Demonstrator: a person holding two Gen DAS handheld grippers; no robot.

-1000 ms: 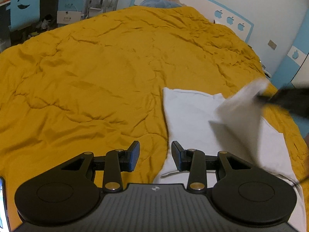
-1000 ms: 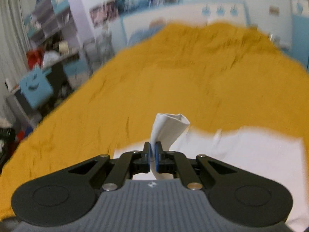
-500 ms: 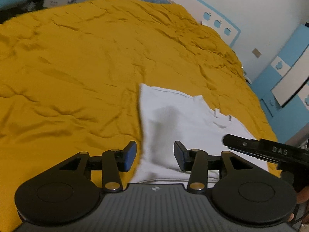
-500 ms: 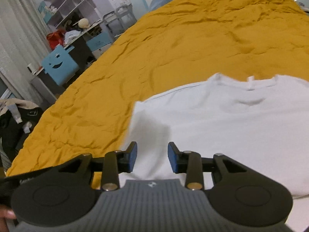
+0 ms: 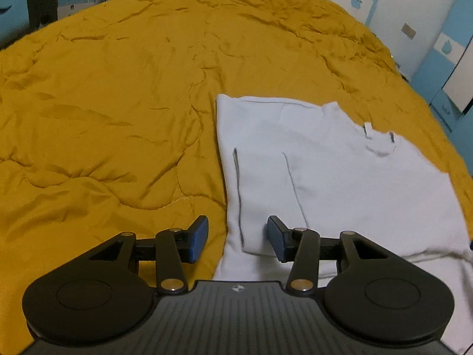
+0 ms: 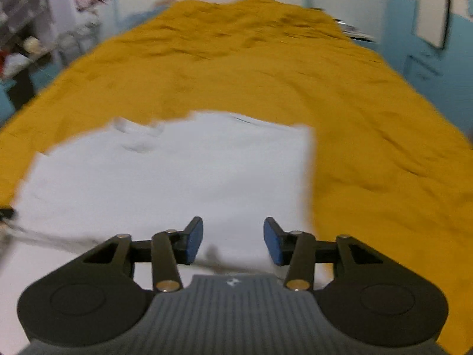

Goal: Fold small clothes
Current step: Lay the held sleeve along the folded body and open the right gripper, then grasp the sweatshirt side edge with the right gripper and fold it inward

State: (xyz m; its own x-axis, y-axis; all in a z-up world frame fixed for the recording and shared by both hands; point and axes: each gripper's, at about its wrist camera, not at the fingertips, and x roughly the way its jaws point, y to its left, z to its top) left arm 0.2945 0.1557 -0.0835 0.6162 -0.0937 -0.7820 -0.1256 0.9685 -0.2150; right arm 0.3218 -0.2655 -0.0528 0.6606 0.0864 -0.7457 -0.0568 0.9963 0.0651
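The bed [image 5: 118, 103], under its mustard quilt, fills both views, and I see the white shirt [image 5: 340, 183] lying flat on it in the lower right of the left wrist frame and the lower left and centre of the right wrist frame [image 6: 177, 177]. Its long axis runs away from me, from the bottom of each frame up toward the collar [image 5: 380, 142], which sits toward the upper right in the left view.

What the next fold hinges on, I judge, is which straight side edge lies at which tool. The shirt's left edge runs up the frame just between the tips of my left tool [image 5: 238, 238], with a folded-in flap directly ahead of it. The shirt's right edge climbs the frame just right of my right tool [image 6: 233, 241], though blur softens that view.

My left tool is spread and empty. My right tool's jaws are opening, nothing between them; cloth only lies beneath.
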